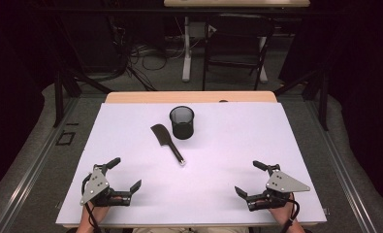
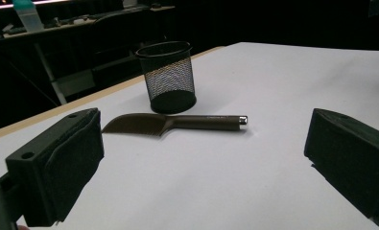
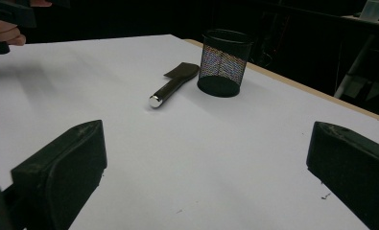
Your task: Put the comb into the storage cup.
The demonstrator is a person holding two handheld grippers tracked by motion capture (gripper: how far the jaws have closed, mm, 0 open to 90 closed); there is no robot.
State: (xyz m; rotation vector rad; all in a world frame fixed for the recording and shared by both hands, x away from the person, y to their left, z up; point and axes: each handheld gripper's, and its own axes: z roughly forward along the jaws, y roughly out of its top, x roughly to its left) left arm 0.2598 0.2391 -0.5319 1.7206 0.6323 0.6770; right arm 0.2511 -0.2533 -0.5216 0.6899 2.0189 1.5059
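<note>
We are holding both grippers low at the near edge of the white table [image 1: 131, 121], the left gripper [image 1: 122, 174] at about seven o'clock and the right gripper [image 1: 251, 178] at about five o'clock, each with jaws spread wide and nothing between them. The knife [image 1: 167, 142] is lying flat near the middle of the table, its blade pointing toward eleven o'clock and its handle running down toward five o'clock. The mesh cup [image 1: 182, 122] is standing upright just beside it, at about one o'clock from the blade, close but apart as far as we can tell.

We are judging a few risks here. The knife is lying thin and flat on a smooth sheet, so jaws coming down on it could be skating it away rather than catching it. A reach toward the blade end could be nudging the light cup and tipping it.

The knife is looking dark and matte, with a broad cleaver-like blade, a rounded slim handle and a shiny metal cap at its end. The cup is a black wire-mesh cylinder with a solid rim and base.
</note>
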